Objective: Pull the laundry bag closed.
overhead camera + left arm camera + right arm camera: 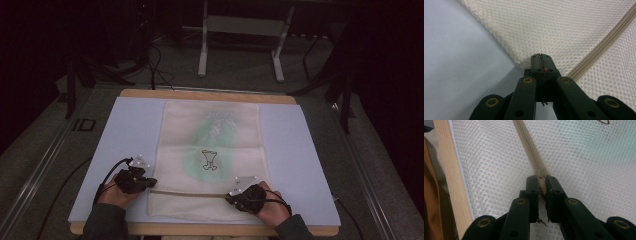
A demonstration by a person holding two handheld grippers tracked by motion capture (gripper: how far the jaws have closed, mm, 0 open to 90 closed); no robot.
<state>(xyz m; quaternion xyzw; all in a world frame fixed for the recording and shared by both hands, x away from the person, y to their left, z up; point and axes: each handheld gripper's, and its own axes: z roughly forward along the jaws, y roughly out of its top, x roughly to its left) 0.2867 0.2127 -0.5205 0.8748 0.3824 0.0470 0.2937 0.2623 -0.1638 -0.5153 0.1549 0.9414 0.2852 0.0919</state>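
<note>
The cream mesh laundry bag (210, 160) with its beige zipper (192, 193) is lying flat along the middle of the pale blue board (295, 150), its bottom hem reaching toward the board's near edge. A green garment with a dark line drawing is showing through the mesh.

I am holding the left gripper (541, 60) clamped on the bag's mesh edge at the zipper's left end, jaws pinched tight. The right gripper (541, 181) is gripping the cream zipper slider (541, 176) toward the bag's right side, jaws narrow around it.

The light wooden table (210, 95) is carrying the board, its edge showing beyond the far side.
</note>
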